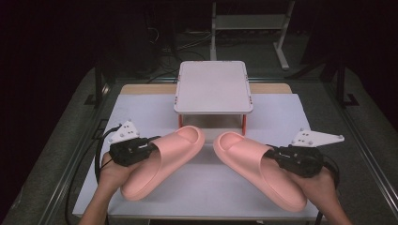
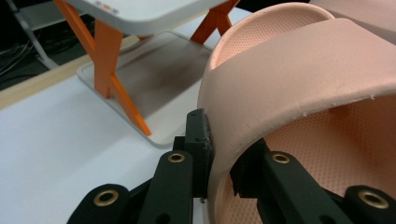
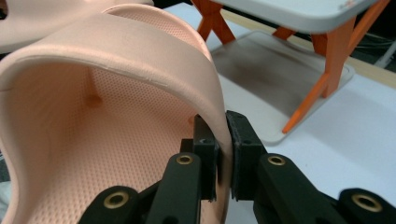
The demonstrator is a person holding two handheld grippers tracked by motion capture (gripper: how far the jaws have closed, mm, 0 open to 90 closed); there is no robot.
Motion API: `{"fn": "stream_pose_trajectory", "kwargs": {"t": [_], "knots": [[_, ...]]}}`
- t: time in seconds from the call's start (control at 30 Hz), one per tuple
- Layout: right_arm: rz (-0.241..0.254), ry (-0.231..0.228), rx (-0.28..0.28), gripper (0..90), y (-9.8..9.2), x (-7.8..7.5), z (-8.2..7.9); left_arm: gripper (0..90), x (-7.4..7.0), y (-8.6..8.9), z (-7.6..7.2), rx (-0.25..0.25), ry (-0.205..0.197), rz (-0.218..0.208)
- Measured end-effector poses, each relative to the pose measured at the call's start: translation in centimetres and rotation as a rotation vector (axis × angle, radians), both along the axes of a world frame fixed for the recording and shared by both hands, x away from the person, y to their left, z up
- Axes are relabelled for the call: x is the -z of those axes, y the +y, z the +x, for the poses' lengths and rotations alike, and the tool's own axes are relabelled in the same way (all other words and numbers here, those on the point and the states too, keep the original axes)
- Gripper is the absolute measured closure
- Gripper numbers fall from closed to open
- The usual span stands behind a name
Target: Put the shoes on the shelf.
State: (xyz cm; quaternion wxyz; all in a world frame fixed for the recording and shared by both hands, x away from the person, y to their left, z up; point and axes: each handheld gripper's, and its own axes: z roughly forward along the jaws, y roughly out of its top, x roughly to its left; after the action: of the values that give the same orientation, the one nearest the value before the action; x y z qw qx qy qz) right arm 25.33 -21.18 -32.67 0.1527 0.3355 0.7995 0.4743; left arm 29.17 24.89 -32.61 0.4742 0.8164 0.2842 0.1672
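Note:
Two pink slide slippers are lifted off the white table, toes angled toward each other in front of the rack. My left gripper (image 1: 151, 149) is shut on the outer edge of the left slipper's (image 1: 162, 157) strap; in the left gripper view the jaws of my left gripper (image 2: 219, 161) pinch the strap wall of the left slipper (image 2: 299, 79). My right gripper (image 1: 273, 154) is shut on the outer strap edge of the right slipper (image 1: 256, 164). In the right gripper view my right gripper (image 3: 223, 154) clamps the thin strap of the right slipper (image 3: 116, 60).
A small two-tier rack with a white top shelf (image 1: 213, 86) and orange legs (image 1: 244, 123) stands at the middle back of the white table (image 1: 141, 110). Its lower tray (image 2: 154, 70) lies just beyond the slipper toes. Dark floor and metal frames surround the table.

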Motion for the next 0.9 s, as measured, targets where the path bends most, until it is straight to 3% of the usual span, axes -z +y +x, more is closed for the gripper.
{"fn": "stream_pose_trajectory", "kwargs": {"t": [0.27,0.5,0.9], "knots": [[0.007,-0.004,-0.036,82.6,0.0,-2.3,0.9,78.8,-2.2,0.0,0.5,0.005,-0.027,0.001],[0.014,0.004,-0.070,82.6,-0.1,-4.4,2.6,78.9,-4.5,0.0,1.8,0.009,-0.049,-0.004],[0.029,0.023,-0.110,82.5,0.4,-6.3,5.0,78.8,-6.5,0.3,4.1,-0.004,-0.040,-0.022]]}}
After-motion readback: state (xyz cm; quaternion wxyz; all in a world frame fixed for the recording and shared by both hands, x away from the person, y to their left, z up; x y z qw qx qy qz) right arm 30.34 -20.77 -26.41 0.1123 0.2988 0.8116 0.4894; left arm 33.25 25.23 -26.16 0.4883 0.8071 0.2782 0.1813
